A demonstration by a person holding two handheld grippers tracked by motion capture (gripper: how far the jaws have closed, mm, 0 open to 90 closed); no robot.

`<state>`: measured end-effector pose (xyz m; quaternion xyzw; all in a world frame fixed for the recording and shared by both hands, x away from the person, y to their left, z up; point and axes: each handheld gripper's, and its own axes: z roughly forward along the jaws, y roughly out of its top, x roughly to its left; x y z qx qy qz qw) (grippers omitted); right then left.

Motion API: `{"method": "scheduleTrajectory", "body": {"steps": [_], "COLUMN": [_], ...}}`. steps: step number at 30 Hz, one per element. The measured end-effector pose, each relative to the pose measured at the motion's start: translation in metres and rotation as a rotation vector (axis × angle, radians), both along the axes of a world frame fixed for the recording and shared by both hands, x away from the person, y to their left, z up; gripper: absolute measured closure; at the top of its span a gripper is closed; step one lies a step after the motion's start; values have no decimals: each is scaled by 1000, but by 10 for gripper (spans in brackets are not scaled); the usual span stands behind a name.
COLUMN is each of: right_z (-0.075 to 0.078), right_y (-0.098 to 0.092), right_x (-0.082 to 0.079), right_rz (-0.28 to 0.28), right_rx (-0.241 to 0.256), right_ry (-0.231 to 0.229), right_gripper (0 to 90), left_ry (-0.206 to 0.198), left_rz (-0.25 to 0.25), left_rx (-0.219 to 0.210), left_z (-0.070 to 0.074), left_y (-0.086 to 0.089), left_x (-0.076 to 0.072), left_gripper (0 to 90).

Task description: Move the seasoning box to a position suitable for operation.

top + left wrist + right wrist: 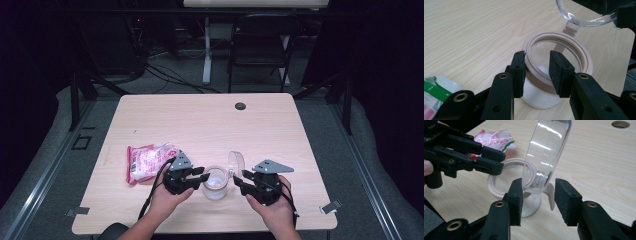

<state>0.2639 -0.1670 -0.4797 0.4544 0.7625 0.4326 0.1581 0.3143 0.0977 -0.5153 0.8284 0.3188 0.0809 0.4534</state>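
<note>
low in the frame's centre the jar (216, 183) stands on the counter (210, 120), the left gripper (537, 71) spread across its pink rim; the right gripper (537, 200), jaws apart, brackets the upright clear lid (546, 152); a snack bag (146, 162) lies left

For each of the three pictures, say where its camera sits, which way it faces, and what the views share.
High view: above the table's near edge, facing forward and down; both forearms, left gripper, right gripper.
Left gripper view: behind its jaws, facing the jar.
Right gripper view: behind its jaws, facing the clear lid.
Shared: jar, lid, pink packet.
</note>
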Motion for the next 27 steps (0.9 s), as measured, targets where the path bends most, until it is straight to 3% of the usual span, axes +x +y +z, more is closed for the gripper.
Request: {"method": "scheduleTrajectory", "body": {"steps": [6, 13, 20, 27], "right_z": [-1, 0, 2, 5], "right_y": [8, 3, -8, -13], "right_x": [3, 15, 40, 67], "right_rz": [2, -27, -24, 2], "right_rx": [-7, 19, 81, 67], "right_ry": [1, 7, 34, 40], "right_gripper": [612, 665, 708, 723], "left_ry": [2, -40, -54, -62], "left_rz": [3, 33, 99, 190], "left_rx": [-2, -42, -43, -46], "left_z": [0, 9, 11, 12], "left_y": [0, 12, 33, 61], "left_x": [0, -1, -2, -8], "left_gripper": [656, 613, 608, 607]}}
